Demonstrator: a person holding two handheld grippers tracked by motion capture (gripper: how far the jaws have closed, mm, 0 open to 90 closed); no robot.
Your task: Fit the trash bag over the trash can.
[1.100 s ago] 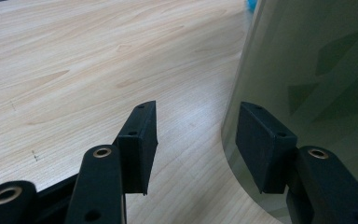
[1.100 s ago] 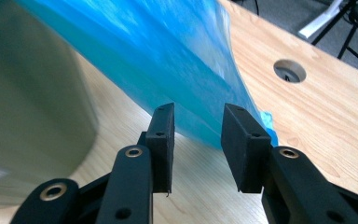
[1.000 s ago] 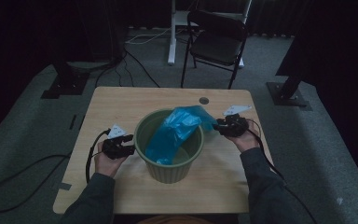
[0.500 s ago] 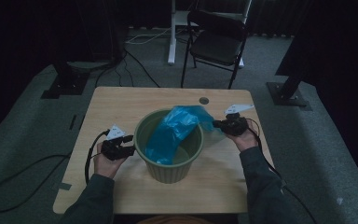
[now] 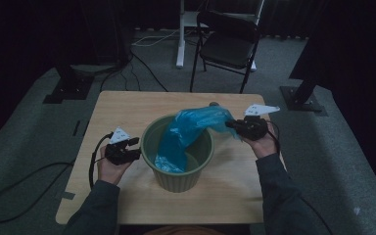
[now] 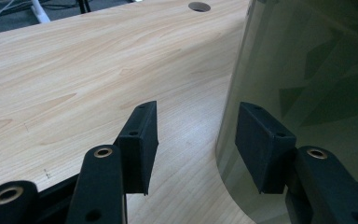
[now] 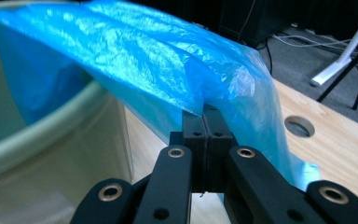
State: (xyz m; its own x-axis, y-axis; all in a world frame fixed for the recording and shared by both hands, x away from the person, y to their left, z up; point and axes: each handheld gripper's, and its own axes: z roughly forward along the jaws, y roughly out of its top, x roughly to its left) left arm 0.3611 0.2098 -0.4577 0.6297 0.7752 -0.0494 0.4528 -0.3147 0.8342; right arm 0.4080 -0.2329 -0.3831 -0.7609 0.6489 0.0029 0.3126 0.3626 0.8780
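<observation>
Wooden table, dim room: blue bag getting lifted from the green bin.
Right gripper, jaws just clamped onto the bag's edge, is rising; left gripper is waiting open beside the bin.

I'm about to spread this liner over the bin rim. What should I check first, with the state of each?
1. Right gripper pinching the blue plastic bag: ok, shut on its edge.
2. Bag bottom inside the round green plastic bin: ok.
3. Left gripper free to grasp: ok, open, nothing held.
4. Bin upright on the wooden table: ok.
5. Bag mouth opened: not ok, bunched.
6. Bag free of tears: cannot tell.
</observation>
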